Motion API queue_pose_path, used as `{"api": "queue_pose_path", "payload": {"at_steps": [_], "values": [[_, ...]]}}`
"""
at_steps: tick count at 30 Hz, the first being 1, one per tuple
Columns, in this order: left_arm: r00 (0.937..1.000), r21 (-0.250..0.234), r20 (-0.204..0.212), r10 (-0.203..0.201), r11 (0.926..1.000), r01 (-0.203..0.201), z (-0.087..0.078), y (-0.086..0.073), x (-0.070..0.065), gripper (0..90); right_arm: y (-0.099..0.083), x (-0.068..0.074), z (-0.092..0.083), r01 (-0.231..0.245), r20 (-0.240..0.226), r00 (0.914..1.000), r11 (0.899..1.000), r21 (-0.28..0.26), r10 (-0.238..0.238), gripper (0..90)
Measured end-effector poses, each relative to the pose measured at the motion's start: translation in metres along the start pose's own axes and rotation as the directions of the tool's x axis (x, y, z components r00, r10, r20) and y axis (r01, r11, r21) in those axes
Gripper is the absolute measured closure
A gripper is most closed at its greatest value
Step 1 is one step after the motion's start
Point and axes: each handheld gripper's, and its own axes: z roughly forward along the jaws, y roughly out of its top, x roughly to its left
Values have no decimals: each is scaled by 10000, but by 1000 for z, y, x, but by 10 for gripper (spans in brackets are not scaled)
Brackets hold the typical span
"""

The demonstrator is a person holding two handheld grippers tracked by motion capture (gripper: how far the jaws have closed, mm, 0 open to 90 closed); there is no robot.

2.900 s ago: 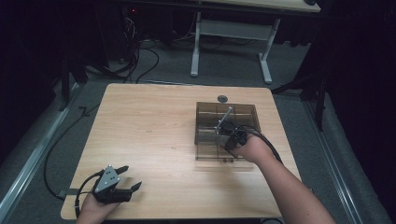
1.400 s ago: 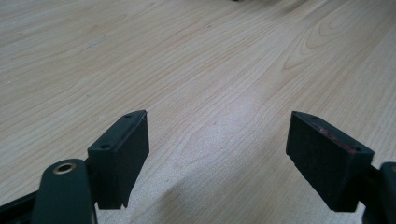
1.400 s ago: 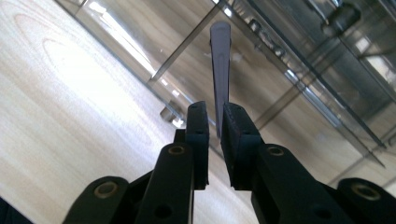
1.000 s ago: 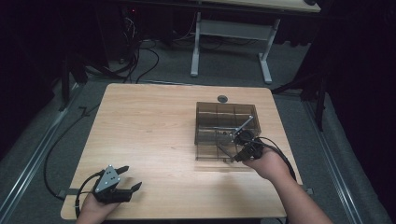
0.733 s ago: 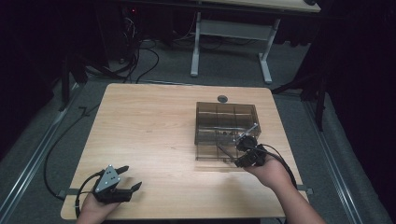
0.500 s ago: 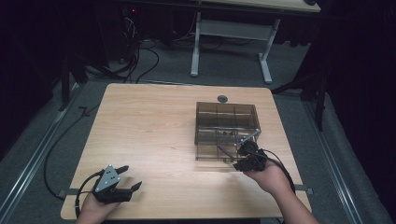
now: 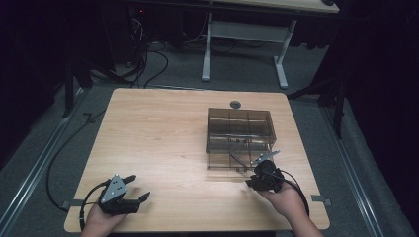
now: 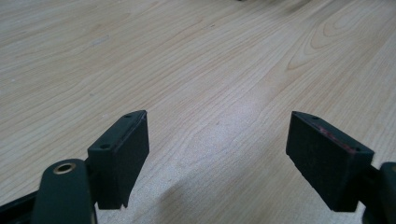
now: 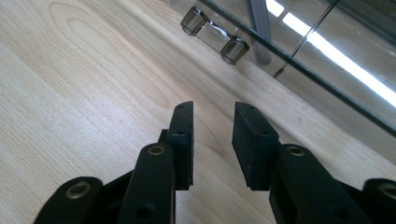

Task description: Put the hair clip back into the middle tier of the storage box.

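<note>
The left gripper point(image 7: 129, 193) sits at about 7 o'clock on the wooden table point(image 7: 158, 138), low and close to the person's edge. Its jaws are wide apart, with only bare wood between them in the left gripper view point(image 8: 217, 144). It looks parked there, likely so it is out of the way while the other hand works.

Toward 3 o'clock stands a clear brown box point(image 7: 239, 133) with little walls inside that split it into rooms (whether anything lies in them is too small to tell). A small round grey thing point(image 7: 235, 104) sits on the table just past it, at about 1 o'clock.

The right gripper point(image 7: 253, 174) is at about 5 o'clock, just in front of the box's near wall. In the right gripper view point(image 9: 212, 140) its jaws are a little apart and hold nothing. They point at the small clear latch point(image 9: 215, 36) on the box's edge, so I think the hand is lined up to work that part.
</note>
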Motion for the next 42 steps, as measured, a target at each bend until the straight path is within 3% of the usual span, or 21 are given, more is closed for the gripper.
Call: {"api": "queue_pose_path", "payload": {"at_steps": [7,14,20,21,22,23,26,27,28,29,30,34,42], "values": [[10000,-44,30,-75,10000,75,0,0,1,218,-9,0,3,-77,-21,10000,9981,-616,76,670],[10000,-23,-42,-58,10000,58,0,0,0,218,-25,5,12,13,199,9998,9810,-1938,26,638],[9999,-26,-118,-99,9999,99,0,0,0,218,-41,10,17,-252,142,9994,9439,-3291,316,610],[9999,-26,-124,-110,9999,109,0,0,0,218,-46,11,19,-366,140,9989,9279,-3711,450,603],[9998,-52,-155,-160,9999,159,0,0,0,218,-49,11,19,-380,201,9986,9200,-3902,498,599],[9998,-52,-155,-160,9999,159,0,0,0,218,-49,11,19,-380,201,9986,9200,-3902,498,599],[9996,-11,-210,-172,9999,172,0,0,0,218,-57,13,18,-363,369,9976,8960,-4425,586,574],[9996,3,-226,-166,9999,166,0,0,0,219,-60,14,18,-298,484,9971,8863,-4622,588,572],[9996,11,-229,-191,9998,191,0,0,0,219,-67,13,17,-201,558,9969,8666,-4987,552,570],[9996,11,-229,-191,9998,191,0,0,0,219,-67,13,17,-201,558,9969,8666,-4987,552,570],[9995,24,-238,-187,9998,187,0,0,0,219,-73,11,18,-255,477,9971,8510,-5246,593,568],[9997,32,-223,-133,9999,134,1,0,0,220,-76,7,19,-751,35,9958,8405,-5366,911,553],[9997,44,-241,-101,9999,102,1,0,0,220,-76,10,20,-575,262,9960,8382,-5423,853,547]]}}
